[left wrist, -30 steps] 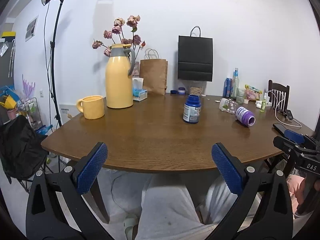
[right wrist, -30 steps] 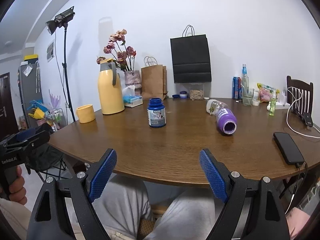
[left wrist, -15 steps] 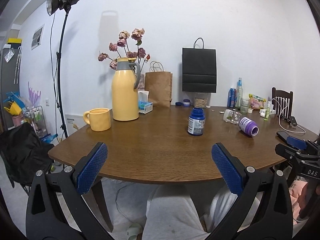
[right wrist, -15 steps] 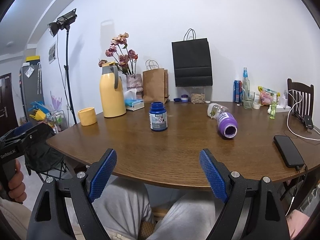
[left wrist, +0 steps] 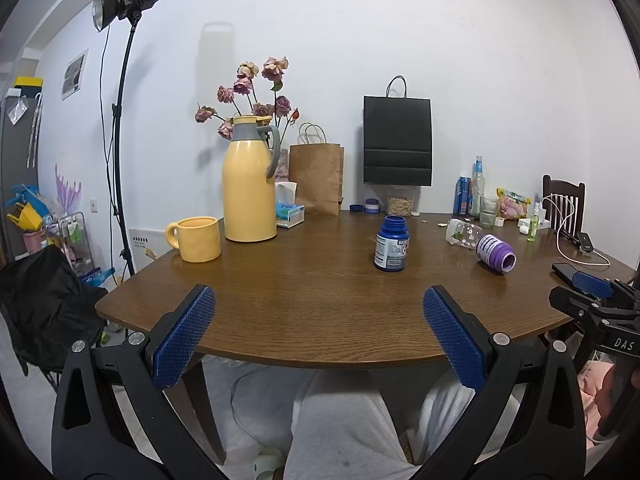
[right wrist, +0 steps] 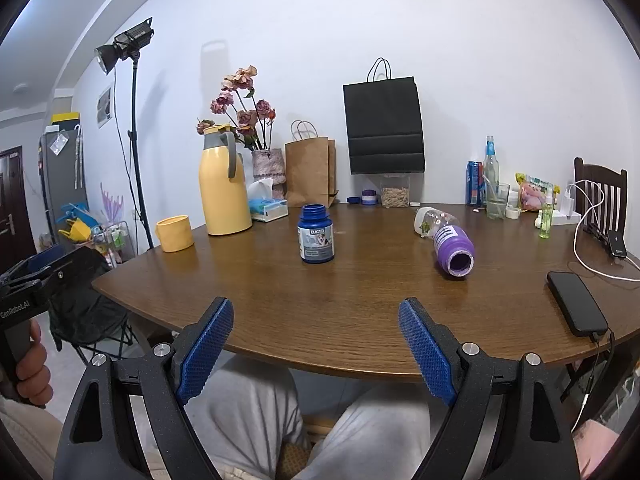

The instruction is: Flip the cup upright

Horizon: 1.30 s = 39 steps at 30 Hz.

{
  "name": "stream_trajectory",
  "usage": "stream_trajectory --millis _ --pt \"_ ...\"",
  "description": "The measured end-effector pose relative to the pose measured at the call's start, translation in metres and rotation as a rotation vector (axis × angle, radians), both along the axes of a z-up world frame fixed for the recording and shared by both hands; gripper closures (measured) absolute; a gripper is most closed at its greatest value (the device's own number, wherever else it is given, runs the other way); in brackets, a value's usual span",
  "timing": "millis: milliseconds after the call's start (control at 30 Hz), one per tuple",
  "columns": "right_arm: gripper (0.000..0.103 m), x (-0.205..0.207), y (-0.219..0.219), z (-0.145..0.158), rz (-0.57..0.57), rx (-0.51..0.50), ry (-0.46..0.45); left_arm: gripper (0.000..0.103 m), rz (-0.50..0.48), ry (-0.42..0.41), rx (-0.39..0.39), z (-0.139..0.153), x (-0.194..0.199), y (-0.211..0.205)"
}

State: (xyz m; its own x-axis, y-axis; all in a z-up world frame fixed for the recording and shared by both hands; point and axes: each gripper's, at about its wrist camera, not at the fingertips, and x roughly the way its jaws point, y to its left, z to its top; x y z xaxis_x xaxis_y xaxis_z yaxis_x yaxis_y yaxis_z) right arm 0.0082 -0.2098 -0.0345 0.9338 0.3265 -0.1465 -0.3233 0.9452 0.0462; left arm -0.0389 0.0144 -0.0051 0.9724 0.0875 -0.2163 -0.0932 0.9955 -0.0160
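Brown wooden table [left wrist: 320, 308] spreading across both views, curved near edge toward the cameras. Black paper bag [left wrist: 397, 140] against the far wall, brown paper bag [left wrist: 316, 180] to its left. Tall yellow thermos jug [left wrist: 249, 184] standing upright at far left, dried pink flowers [left wrist: 256, 92] behind it. Left gripper [left wrist: 316, 328] held at the near edge, above a lap in grey trousers, blue-padded fingers [left wrist: 184, 332] spread wide with nothing between them. Right gripper [right wrist: 316, 340] likewise at the near edge, further right, fingers [right wrist: 206, 344] equally wide apart and empty. Black phone [right wrist: 576, 304] lying flat at the near right, cable attached. Yellow mug [left wrist: 196, 238] upright just left of the jug, handle pointing left. Purple cup [right wrist: 452, 240], bottle-shaped with a clear patterned end, lying on its side right of centre, open mouth turned toward the near edge; well apart from both grippers. Blue jar [right wrist: 316, 234] standing upright near the table's centre, lidless as far as can be made out. Cluster of bottles and a can [right wrist: 484, 176] at the far right, too small to read.
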Motion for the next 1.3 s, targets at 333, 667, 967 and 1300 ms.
stream_trajectory --millis 333,667,967,1300 --pt "0.014 -0.001 -0.0009 0.0 -0.002 0.004 -0.005 0.0 -0.003 -0.001 0.0 -0.0004 0.0012 -0.0008" --pt "0.014 -0.0002 -0.0012 0.0003 -0.002 0.006 0.004 0.0 0.013 0.0 0.002 -0.0008 0.0007 -0.0014" --pt "0.014 0.0005 -0.0015 0.001 -0.005 0.002 0.007 0.0 0.008 -0.001 -0.003 -0.0003 -0.0012 0.0002" --pt "0.014 0.0015 -0.0011 0.0008 -0.006 0.003 0.011 0.0 0.009 -0.002 -0.001 -0.0008 -0.0006 0.001"
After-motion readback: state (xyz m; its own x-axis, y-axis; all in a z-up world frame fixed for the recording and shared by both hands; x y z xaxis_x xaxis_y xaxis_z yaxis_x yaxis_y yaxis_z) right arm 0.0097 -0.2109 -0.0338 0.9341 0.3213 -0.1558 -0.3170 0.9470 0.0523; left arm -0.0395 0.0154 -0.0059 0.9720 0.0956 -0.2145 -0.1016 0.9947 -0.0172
